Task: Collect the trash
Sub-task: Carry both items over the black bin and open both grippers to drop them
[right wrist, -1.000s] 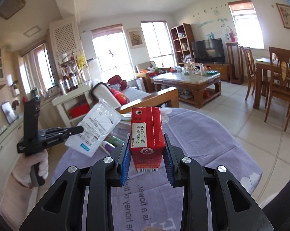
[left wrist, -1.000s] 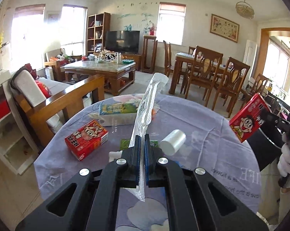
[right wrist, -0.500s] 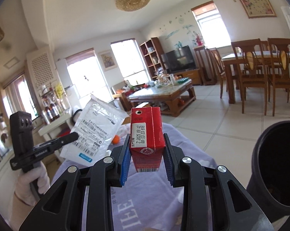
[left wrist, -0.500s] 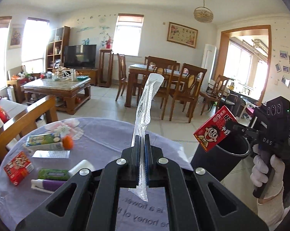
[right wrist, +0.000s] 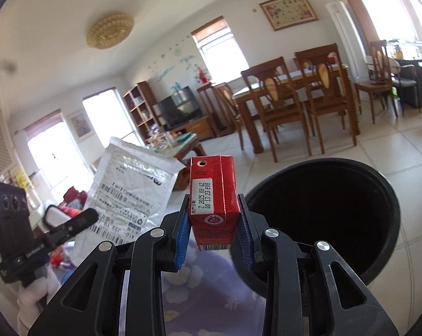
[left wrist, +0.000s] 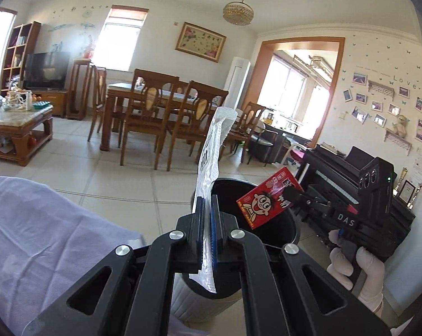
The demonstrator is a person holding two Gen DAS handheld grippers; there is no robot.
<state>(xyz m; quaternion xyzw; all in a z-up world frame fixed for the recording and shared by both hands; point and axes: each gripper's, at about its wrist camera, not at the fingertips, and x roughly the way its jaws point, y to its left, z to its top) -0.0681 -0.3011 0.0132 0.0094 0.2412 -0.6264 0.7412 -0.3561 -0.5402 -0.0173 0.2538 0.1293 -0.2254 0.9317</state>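
**Both hands at the bin, each with a piece of trash**

Sunlit living and dining room, tiled floor, with the purple-clothed surface now pushed to the lower left of the left wrist view. A second ago that cloth filled the view, strewn with boxes and tubes; both views have since swung round to the black trash bin, which stands on the floor just beside the surface's edge.

The left tongs are fully closed on a white plastic pouch, gripped near its lower end so that it stands upright above the near rim of the bin.

The right tongs are partly open, their blue pads pressed on both sides of a red drink carton, held upright with its date label facing the camera. From the left wrist view the carton hangs tilted over the bin's mouth.

The bin's inside is dark; what lies in it cannot be told. White-gloved hands hold the handles.
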